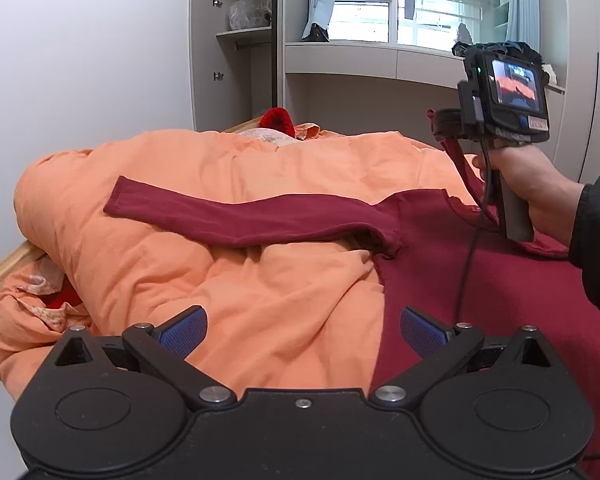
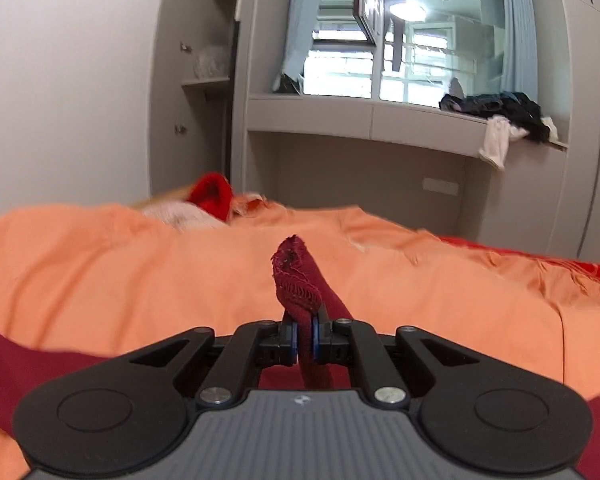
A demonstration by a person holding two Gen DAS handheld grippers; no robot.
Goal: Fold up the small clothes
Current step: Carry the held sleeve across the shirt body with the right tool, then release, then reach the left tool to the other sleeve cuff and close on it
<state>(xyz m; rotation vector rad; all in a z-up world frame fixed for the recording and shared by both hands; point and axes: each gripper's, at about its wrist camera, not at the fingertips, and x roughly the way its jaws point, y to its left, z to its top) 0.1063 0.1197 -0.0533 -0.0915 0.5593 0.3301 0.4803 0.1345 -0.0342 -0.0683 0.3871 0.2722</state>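
A dark red long-sleeved shirt point(image 1: 440, 264) lies on an orange duvet point(image 1: 228, 280). One sleeve point(image 1: 228, 216) stretches flat to the left. My left gripper point(image 1: 302, 334) is open and empty, hovering over the duvet at the shirt's left edge. My right gripper point(image 2: 305, 340) is shut on the cuff of the other sleeve point(image 2: 298, 280) and holds it up above the duvet. In the left wrist view the right gripper point(image 1: 440, 120) is raised at the right, with the sleeve point(image 1: 460, 160) hanging from it down to the shirt.
A bright red garment point(image 1: 276, 120) and a pale patterned cloth lie at the far end of the bed. A wooden bed frame point(image 1: 4, 276) shows at the left. Grey cabinets and a window ledge point(image 2: 372, 116) with dark clothes point(image 2: 512, 114) stand behind.
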